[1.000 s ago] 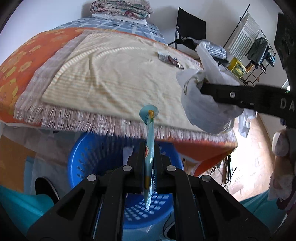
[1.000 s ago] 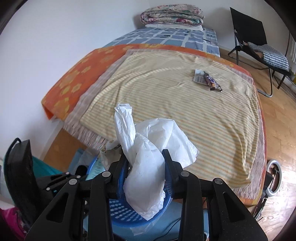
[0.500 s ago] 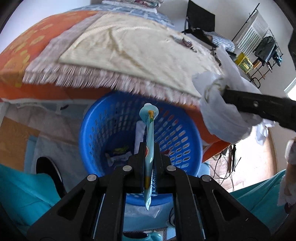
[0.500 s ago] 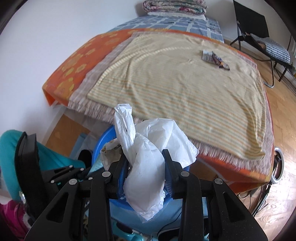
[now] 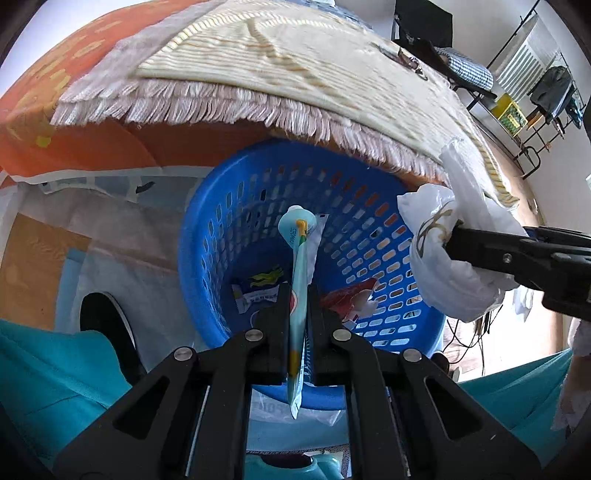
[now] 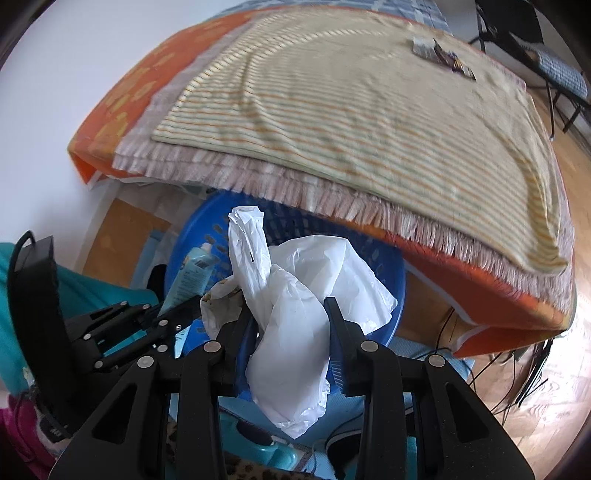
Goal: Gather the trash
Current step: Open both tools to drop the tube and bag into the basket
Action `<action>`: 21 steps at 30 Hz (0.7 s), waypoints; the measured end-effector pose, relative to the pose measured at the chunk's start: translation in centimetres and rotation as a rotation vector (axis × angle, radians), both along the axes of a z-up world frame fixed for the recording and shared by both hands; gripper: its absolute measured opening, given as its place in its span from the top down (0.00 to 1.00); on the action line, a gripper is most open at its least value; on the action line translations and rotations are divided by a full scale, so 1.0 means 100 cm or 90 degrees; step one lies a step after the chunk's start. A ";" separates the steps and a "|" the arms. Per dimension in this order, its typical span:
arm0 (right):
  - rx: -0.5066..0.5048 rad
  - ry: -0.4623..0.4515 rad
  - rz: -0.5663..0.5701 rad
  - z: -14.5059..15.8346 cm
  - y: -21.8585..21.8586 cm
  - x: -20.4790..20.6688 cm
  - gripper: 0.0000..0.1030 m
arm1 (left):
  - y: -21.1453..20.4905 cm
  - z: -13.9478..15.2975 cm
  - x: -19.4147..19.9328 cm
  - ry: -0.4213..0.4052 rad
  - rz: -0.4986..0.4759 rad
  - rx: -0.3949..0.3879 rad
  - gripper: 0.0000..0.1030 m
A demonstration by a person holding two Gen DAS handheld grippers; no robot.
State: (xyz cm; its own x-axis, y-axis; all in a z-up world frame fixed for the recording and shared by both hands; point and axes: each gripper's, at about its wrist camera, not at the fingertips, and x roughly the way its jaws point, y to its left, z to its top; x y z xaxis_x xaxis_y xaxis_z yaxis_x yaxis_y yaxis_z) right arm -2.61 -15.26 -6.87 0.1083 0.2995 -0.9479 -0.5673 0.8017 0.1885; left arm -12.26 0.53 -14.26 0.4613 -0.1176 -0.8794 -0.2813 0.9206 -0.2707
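Note:
My left gripper is shut on a flattened light-blue tube and holds it over the mouth of a blue plastic basket at the foot of the bed. Wrappers lie inside the basket. My right gripper is shut on a crumpled white plastic bag, above the basket's right rim. The bag and right gripper show at right in the left wrist view. The tube and left gripper show at left in the right wrist view.
The bed with a striped fringed blanket overhangs the basket's far side. Wrappers lie at the bed's far right. A black chair and a drying rack stand beyond. My teal-clad legs flank the basket.
Both grippers have dropped from bed height down over the basket, still holding the tube and the bag. The basket's inside now fills the left wrist view.

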 end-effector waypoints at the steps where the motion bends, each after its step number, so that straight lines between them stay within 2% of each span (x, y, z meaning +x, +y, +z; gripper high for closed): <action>1: -0.002 0.003 -0.006 -0.003 0.000 0.003 0.68 | 0.000 -0.001 0.001 0.002 0.000 0.000 0.95; 11: -0.015 0.025 -0.025 -0.022 0.001 0.019 0.68 | -0.007 -0.006 0.012 0.009 -0.008 0.001 0.95; 15: -0.017 0.028 -0.029 -0.026 0.005 0.022 0.65 | -0.007 -0.009 0.014 0.018 0.000 0.001 0.94; 17: -0.018 0.032 -0.031 -0.027 0.005 0.024 0.64 | -0.007 -0.010 0.016 0.022 0.000 -0.001 0.79; 18: -0.021 0.032 -0.032 -0.028 0.005 0.025 0.64 | -0.008 -0.011 0.016 0.021 0.000 0.000 0.63; 19: -0.025 0.033 -0.033 -0.029 0.005 0.026 0.62 | -0.009 -0.011 0.016 0.020 -0.001 0.001 0.58; 21: -0.026 0.033 -0.036 -0.029 0.005 0.028 0.62 | -0.011 -0.011 0.016 0.017 -0.005 0.004 0.58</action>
State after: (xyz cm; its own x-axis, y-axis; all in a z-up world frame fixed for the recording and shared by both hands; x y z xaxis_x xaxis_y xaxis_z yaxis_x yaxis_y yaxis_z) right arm 0.22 -14.77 -9.80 0.0741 0.2555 -0.9640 -0.5114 0.8396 0.1832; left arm -10.62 -0.54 -15.34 0.4362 -0.1163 -0.8923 -0.2807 0.9245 -0.2577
